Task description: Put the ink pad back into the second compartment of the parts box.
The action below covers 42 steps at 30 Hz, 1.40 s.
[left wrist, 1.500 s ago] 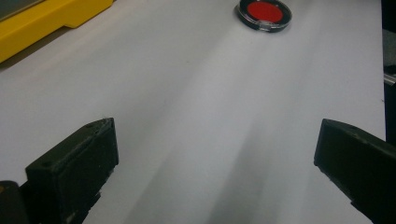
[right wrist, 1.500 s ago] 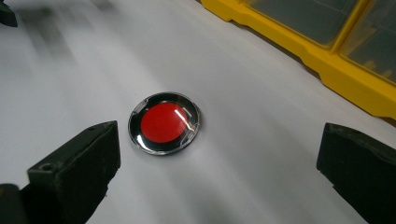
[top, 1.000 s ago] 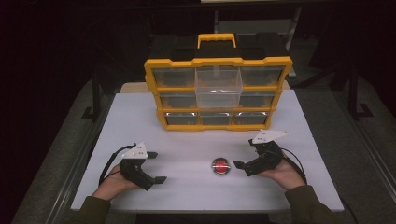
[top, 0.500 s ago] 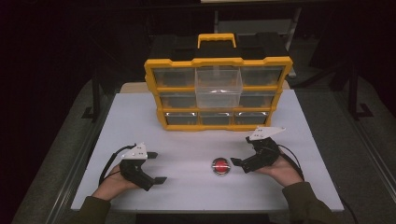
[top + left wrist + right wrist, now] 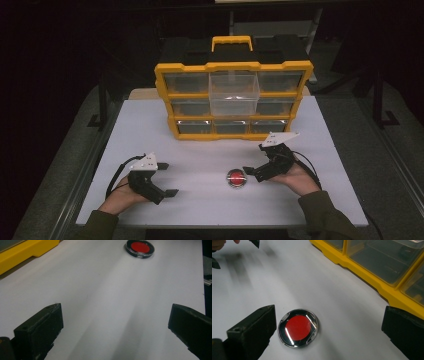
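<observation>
1. Jaws spread wide on left gripper (image 5: 166, 179), nothing between them; in left gripper view just bare white table (image 5: 100, 302) in the gap.
2. Resting at front-left of table, held by left hand (image 5: 122, 196), cable looped behind; jaws aimed right, toward table centre.
3. Round red compact (image 5: 236, 178) lying flat at front-centre, well apart from left gripper; black rim, clear lid, red disc inside. Seen far off at top of left gripper view (image 5: 139, 247).
4. Jaws also released on right gripper (image 5: 251, 170), gripping nothing. Held by right hand (image 5: 295, 176), pointed left at compact.
5. In right gripper view, compact (image 5: 298, 328) sitting inside the gap, just beside the left-hand jaw of that view; touching or not, cannot tell. Other jaw well clear of it.
6. In high view, nearest jaw tip just beside compact's right edge.
7. Yellow organizer (image 5: 234, 95) upright at back-centre of table, clear drawers in three rows, handle on top. Top-middle drawer (image 5: 234, 91) pulled out toward front.
8. Organizer base near right gripper, not touching; yellow frame along upper right of right gripper view (image 5: 372, 287).
</observation>
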Available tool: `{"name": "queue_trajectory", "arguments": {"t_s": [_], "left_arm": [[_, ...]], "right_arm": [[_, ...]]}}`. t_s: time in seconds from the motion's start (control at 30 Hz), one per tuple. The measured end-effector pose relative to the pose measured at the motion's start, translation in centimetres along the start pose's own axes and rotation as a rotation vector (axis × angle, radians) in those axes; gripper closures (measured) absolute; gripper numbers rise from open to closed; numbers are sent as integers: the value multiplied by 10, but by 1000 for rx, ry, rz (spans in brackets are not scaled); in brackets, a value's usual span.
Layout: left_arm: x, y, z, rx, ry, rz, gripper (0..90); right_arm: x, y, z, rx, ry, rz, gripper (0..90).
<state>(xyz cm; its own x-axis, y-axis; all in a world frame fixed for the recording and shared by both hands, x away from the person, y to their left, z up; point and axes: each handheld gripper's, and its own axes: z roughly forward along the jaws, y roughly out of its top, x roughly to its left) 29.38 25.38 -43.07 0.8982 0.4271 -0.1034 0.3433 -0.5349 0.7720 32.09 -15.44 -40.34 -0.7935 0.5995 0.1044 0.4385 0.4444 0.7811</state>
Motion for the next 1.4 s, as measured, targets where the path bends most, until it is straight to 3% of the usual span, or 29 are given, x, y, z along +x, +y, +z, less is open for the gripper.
{"name": "queue_trajectory", "arguments": {"t_s": [1.4], "left_arm": [[0, 0, -1, 1, -5, 5, 0]], "right_arm": [[6, 28, 29, 34, 47, -51, 0]]}}
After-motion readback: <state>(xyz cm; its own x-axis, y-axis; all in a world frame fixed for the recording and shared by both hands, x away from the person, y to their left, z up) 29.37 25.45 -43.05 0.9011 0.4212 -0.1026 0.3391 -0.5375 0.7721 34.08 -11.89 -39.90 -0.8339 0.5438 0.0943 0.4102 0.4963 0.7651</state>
